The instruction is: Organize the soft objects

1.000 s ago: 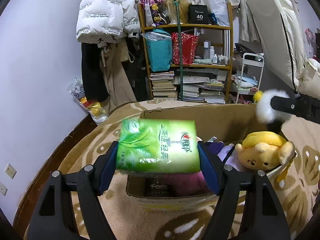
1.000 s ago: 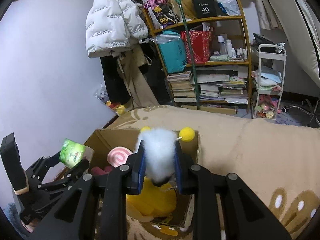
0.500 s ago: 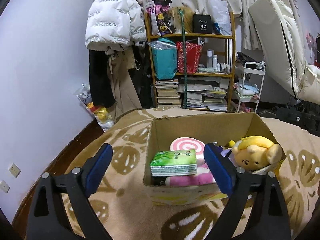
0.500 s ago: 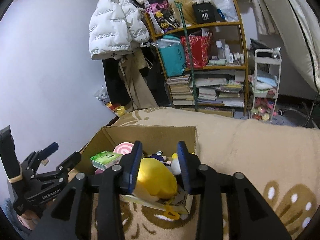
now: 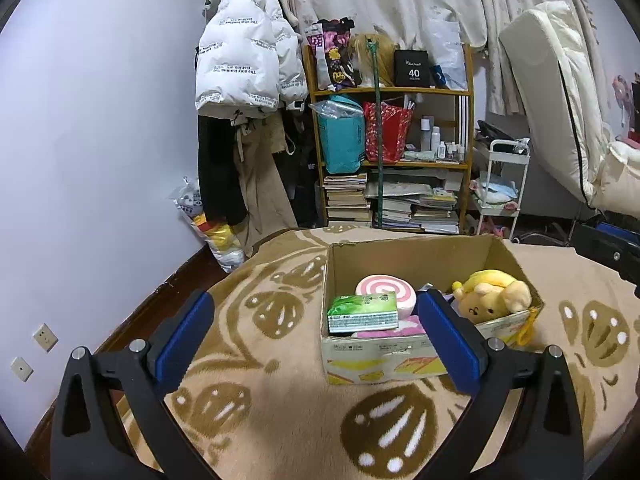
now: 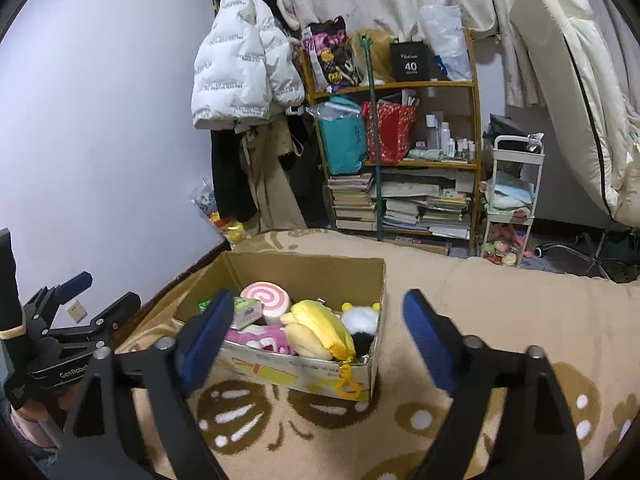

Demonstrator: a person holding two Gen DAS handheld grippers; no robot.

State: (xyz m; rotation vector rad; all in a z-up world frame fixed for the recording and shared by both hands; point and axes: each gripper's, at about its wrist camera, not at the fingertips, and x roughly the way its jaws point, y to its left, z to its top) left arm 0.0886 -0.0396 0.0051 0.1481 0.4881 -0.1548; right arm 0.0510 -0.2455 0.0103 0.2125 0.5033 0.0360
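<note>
Both the left claw (image 5: pixel 316 330) and right claw (image 6: pixel 318 320) gape, empty; the green tissue pack (image 5: pixel 363 312) lies in the cardboard box (image 5: pixel 408 250) on the patterned blanket (image 5: pixel 280 412); at 12 o'clock a shelf box (image 5: pixel 413 68) reads "40"

Both views are evenly lit by soft indoor light from above; no glare is seen. A soft shadow is cast on the blanket (image 5: pixel 280 420) in front of the cardboard box (image 5: pixel 408 252). Strong fisheye bending is present at the edges, with black corners. The right claw (image 6: pixel 316 320) is slightly blurred; the shelf (image 6: pixel 400 88) is rendered sharply.
</note>
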